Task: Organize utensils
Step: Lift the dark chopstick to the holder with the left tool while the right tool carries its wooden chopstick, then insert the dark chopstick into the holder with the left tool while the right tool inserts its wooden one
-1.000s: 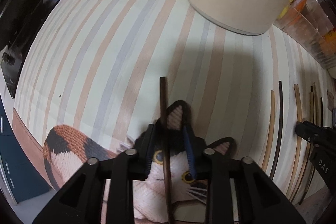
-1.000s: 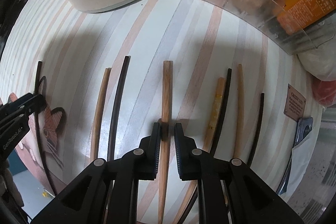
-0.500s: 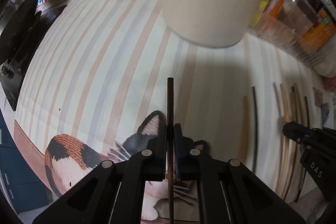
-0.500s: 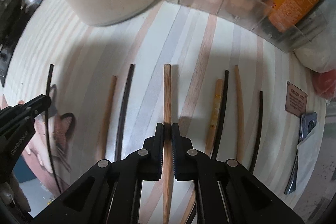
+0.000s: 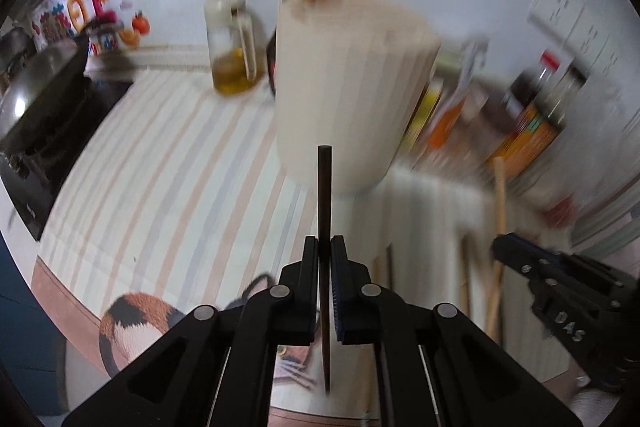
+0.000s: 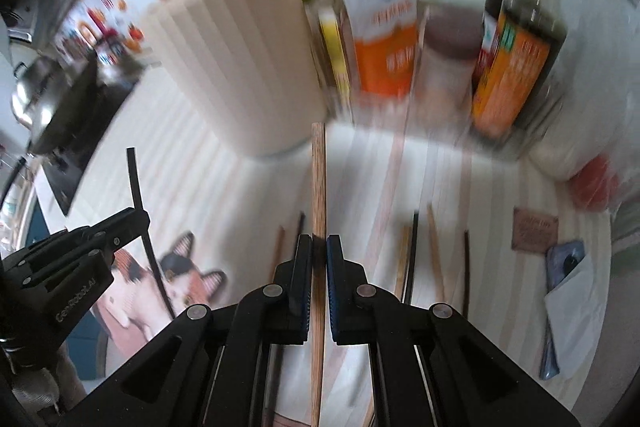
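My left gripper (image 5: 324,245) is shut on a dark brown chopstick (image 5: 324,195), held above the striped counter and pointing toward the tall cream ribbed holder (image 5: 344,87). My right gripper (image 6: 319,243) is shut on a light wooden chopstick (image 6: 318,179), also lifted off the counter. Several more chopsticks (image 6: 434,251), dark and light, lie in a row on the counter below the right gripper. The holder (image 6: 240,59) stands at the back with sticks poking out of its top. Each gripper shows in the other's view, the right one (image 5: 560,303) and the left one (image 6: 80,251).
An oil jug (image 5: 232,43) and a dark bottle stand behind the holder. A clear rack of sauce bottles and packets (image 6: 516,39) lines the back right. A black stove with a wok (image 5: 36,99) sits at the left. A cat-patterned mat (image 6: 180,279) lies at the counter's front edge.
Both grippers closed on their chopsticks and rose off the counter, tilting up so the holder's top and the back wall came into view. The current frames are motion-blurred.
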`<state>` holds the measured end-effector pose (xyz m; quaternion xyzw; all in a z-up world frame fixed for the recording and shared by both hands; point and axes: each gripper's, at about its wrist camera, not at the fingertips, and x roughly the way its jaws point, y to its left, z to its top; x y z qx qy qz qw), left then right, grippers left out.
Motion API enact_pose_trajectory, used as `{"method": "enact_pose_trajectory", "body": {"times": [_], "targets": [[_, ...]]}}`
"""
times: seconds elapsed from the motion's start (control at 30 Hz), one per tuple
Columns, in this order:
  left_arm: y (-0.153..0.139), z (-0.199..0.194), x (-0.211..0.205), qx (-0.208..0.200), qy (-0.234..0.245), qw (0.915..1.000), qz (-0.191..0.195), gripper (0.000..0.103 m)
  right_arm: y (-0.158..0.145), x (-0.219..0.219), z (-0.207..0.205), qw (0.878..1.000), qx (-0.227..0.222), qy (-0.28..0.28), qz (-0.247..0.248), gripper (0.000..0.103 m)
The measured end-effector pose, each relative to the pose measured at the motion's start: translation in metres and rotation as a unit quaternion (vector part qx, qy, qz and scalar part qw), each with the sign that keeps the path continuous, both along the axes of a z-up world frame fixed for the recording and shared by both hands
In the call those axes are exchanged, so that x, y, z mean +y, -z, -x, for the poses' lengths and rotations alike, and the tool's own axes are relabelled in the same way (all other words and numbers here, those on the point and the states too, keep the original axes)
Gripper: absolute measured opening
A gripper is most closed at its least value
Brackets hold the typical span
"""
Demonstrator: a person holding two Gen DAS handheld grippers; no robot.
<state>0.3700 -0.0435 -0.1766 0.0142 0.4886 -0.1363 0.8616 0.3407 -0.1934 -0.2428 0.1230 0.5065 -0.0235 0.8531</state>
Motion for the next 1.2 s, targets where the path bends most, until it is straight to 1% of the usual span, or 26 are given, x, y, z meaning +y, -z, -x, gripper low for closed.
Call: {"method": "enact_pose_trajectory", "body": {"times": [0.03, 0.17, 0.23, 0.33, 0.5, 0.57, 0.77, 0.9, 1.03, 1.13, 1.2], "targets": [[-0.007, -0.001, 0.001, -0.006, -0.001, 1.0000, 0.005, 0.004, -0.008, -0.001, -0.001, 1.000, -0.011, 0.001, -0.001, 0.007], [-0.054, -0.004, 0.004, -0.050, -0.002, 0.9982, 0.034, 0.003, -0.046, -0.002, -0.007, 0.999, -0.053, 0.003, -0.005, 0.007], [-0.071, -0.007, 0.004, -0.068, -0.003, 0.9969, 0.040, 0.003, -0.060, -0.003, -0.010, 0.998, -0.069, 0.004, -0.005, 0.007], [-0.103, -0.015, 0.005, -0.095, 0.001, 0.9942, 0.050, 0.003, -0.086, -0.007, -0.020, 0.995, -0.097, 0.007, -0.007, 0.007], [-0.144, -0.026, 0.006, -0.129, 0.006, 0.9898, 0.060, 0.003, -0.132, -0.011, -0.041, 0.990, -0.141, 0.010, -0.010, 0.007], [-0.159, -0.027, 0.006, -0.138, 0.011, 0.9882, 0.066, 0.003, -0.155, -0.011, -0.052, 0.986, -0.166, 0.009, -0.007, 0.007], [-0.203, -0.035, 0.006, -0.170, 0.023, 0.9812, 0.088, 0.003, -0.210, -0.015, -0.078, 0.976, -0.217, 0.007, -0.004, 0.007], [-0.224, -0.047, 0.004, -0.193, 0.029, 0.9764, 0.093, 0.003, -0.238, -0.016, -0.094, 0.970, -0.242, 0.007, -0.001, 0.007], [-0.242, -0.069, -0.001, -0.221, 0.027, 0.9711, 0.085, 0.003, -0.254, -0.018, -0.113, 0.965, -0.262, 0.016, -0.004, 0.007], [-0.243, -0.086, -0.006, -0.227, 0.029, 0.9703, 0.078, 0.003, -0.261, -0.017, -0.130, 0.960, -0.278, 0.023, 0.003, 0.007], [-0.238, -0.102, -0.009, -0.227, 0.030, 0.9711, 0.069, 0.003, -0.262, -0.015, -0.142, 0.958, -0.285, 0.027, 0.007, 0.007]]}}
